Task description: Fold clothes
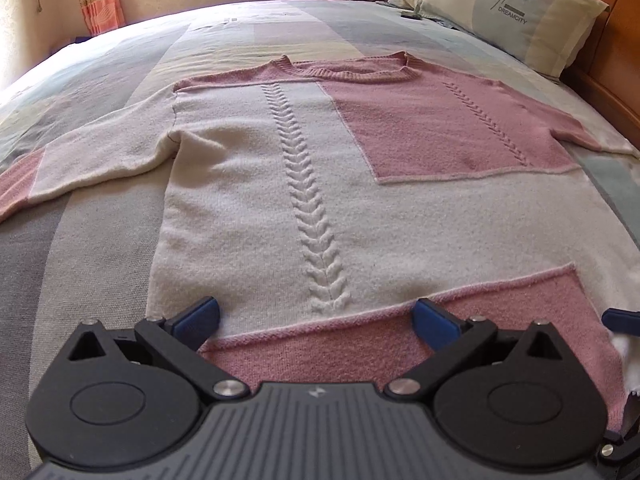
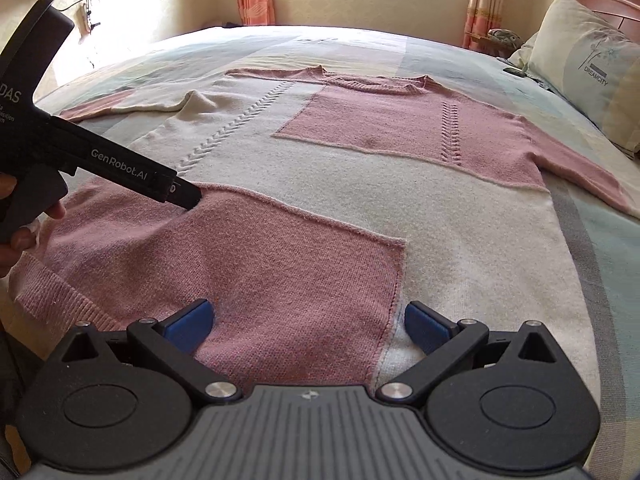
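Lying flat on the bed (image 1: 100,240), the pink-and-white sweater (image 1: 280,184) spreads with sleeves out; the left gripper (image 1: 316,316) hovers released over its hem. From the right wrist, the right gripper (image 2: 308,320) is likewise spread wide above the hem's pink patch.

The near hem of the sweater (image 1: 280,184) is approached freely by both wide-spread tools, left tool (image 1: 316,320) and right tool (image 2: 308,326). Open bed (image 1: 100,240) is left on both sides. The far right is blocked by a pillow (image 1: 516,12) against the headboard (image 1: 616,80).
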### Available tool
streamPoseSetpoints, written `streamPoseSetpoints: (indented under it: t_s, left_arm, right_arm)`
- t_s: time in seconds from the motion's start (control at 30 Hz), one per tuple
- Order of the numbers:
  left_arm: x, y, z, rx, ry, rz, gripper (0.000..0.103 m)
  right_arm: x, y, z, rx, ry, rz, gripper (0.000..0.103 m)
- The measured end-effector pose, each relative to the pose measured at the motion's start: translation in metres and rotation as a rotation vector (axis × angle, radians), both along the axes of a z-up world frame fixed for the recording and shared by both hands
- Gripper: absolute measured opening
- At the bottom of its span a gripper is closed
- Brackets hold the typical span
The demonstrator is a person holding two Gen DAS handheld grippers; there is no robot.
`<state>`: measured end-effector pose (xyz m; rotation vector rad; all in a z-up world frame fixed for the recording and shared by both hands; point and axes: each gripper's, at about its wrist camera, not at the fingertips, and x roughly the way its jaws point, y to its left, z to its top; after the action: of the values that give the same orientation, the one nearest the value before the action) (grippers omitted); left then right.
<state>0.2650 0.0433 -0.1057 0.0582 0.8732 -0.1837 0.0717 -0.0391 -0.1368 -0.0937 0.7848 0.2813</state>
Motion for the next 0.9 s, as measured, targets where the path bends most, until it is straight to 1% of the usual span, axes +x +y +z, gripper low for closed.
streamPoseSetpoints:
  t_s: [0.03,0.13,0.23,0.3,0.37,0.43,0.5,0.57,0.63,0.67,0.7,0.73,0.8,0.9]
  left_arm:
    - [0.000,0.000,-0.001,0.000,-0.021,-0.011,0.102]
    - [0.000,0.000,-0.002,-0.004,-0.070,-0.051,0.102]
    - [0.004,0.010,-0.002,-0.081,-0.089,-0.034,0.102]
    - [0.006,0.015,-0.001,-0.130,-0.102,-0.023,0.102]
    - [0.006,0.018,-0.002,-0.155,-0.116,-0.011,0.102]
    - [0.007,0.019,-0.002,-0.176,-0.124,-0.001,0.102]
    - [0.006,0.020,-0.001,-0.191,-0.126,0.004,0.102]
    - [0.005,0.022,0.001,-0.220,-0.127,0.003,0.102]
    - [0.004,0.025,0.002,-0.259,-0.125,-0.001,0.102]
    - [0.003,0.026,0.002,-0.268,-0.124,0.002,0.102]
    - [0.003,0.027,0.002,-0.276,-0.124,0.004,0.102]
    - [0.002,0.027,0.003,-0.282,-0.129,0.004,0.102]
    - [-0.001,0.026,0.005,-0.292,-0.139,0.003,0.102]
    - [-0.006,0.022,0.008,-0.282,-0.166,-0.015,0.102]
  right_arm:
    - [-0.002,0.000,0.000,-0.002,-0.003,-0.002,0.103]
    - [-0.014,0.004,0.000,-0.049,-0.012,0.024,0.103]
    - [-0.034,0.001,0.001,-0.065,-0.014,0.023,0.103]
    - [-0.042,-0.002,0.005,-0.064,0.010,0.032,0.103]
    - [-0.048,-0.005,0.010,-0.065,0.022,0.041,0.103]
    - [-0.050,-0.009,0.019,-0.081,-0.035,0.011,0.103]
    - [-0.042,-0.014,0.026,-0.097,-0.082,-0.035,0.103]
    - [-0.027,-0.021,0.025,-0.093,-0.063,-0.088,0.103]
    - [-0.019,-0.033,0.016,-0.045,0.020,-0.138,0.103]
    - [-0.020,-0.038,0.011,-0.003,0.073,-0.147,0.103]
    - [-0.028,-0.040,0.007,0.012,0.083,-0.148,0.103]
    - [-0.038,-0.038,0.006,-0.004,0.072,-0.142,0.103]
    - [-0.046,-0.036,0.009,-0.005,0.063,-0.118,0.103]
    - [-0.055,-0.033,0.014,0.002,0.052,-0.082,0.103]
